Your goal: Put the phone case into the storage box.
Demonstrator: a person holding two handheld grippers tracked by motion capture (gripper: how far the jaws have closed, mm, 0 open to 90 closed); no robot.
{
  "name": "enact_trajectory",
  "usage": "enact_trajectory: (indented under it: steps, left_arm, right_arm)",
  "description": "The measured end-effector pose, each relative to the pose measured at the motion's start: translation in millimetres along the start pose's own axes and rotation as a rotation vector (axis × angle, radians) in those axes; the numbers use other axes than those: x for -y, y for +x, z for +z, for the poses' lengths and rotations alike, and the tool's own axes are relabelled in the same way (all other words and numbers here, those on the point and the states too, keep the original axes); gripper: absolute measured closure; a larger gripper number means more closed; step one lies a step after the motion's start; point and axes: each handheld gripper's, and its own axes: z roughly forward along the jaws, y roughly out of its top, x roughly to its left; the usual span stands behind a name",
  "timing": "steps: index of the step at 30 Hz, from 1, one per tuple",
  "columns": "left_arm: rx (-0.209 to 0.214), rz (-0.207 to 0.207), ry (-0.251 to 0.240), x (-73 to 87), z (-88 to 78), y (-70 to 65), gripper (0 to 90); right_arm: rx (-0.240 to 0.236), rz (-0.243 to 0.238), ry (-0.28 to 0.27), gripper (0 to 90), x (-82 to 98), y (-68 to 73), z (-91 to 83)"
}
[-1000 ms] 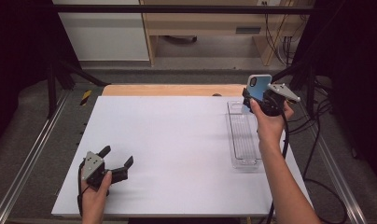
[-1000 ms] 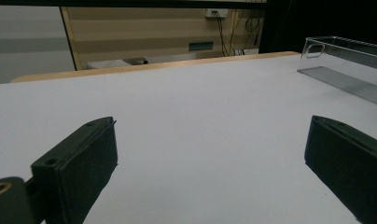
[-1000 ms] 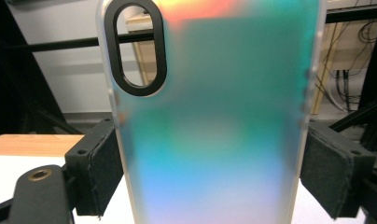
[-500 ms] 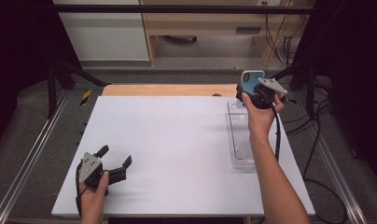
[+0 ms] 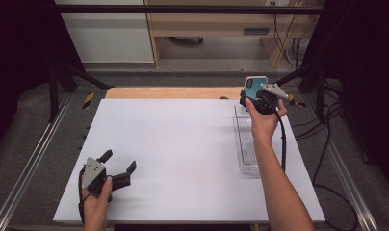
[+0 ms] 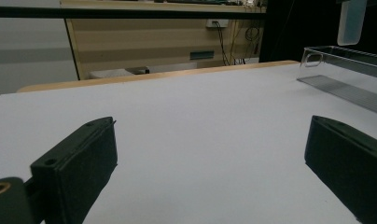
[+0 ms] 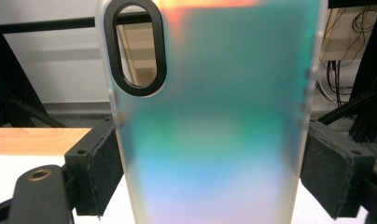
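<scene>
r tongs [image 5: 252, 94] clamp phone case [image 7: 214, 116] upright; l tongs [image 5: 118, 166] spread wide, w/ nothing between.

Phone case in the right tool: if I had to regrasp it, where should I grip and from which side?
Grip the phone case across its two long edges, below the oval camera cutout, coming from its lower end as the right tool does now. Those edges are straight and parallel; the broad back is probably too wide and slick.
</scene>
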Motion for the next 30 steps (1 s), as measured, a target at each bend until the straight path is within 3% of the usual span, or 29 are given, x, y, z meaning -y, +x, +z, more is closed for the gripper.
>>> enact_trajectory:
  steps: [17,24,30]
  left_arm:
    - [0.006,0.011,-0.004,-1.2,-0.9,-1.4,1.8]
    - [0.000,-0.004,-0.014,-1.3,-2.8,2.3,1.7]
    - [0.010,0.018,-0.010,-1.1,-0.6,-1.3,1.6]
  right_arm:
    - [0.005,-0.012,0.039,16.4,14.7,4.0,12.5]
    - [0.022,0.001,0.045,16.4,21.8,2.0,24.5]
    - [0.028,0.008,0.056,16.4,27.8,0.7,31.5]
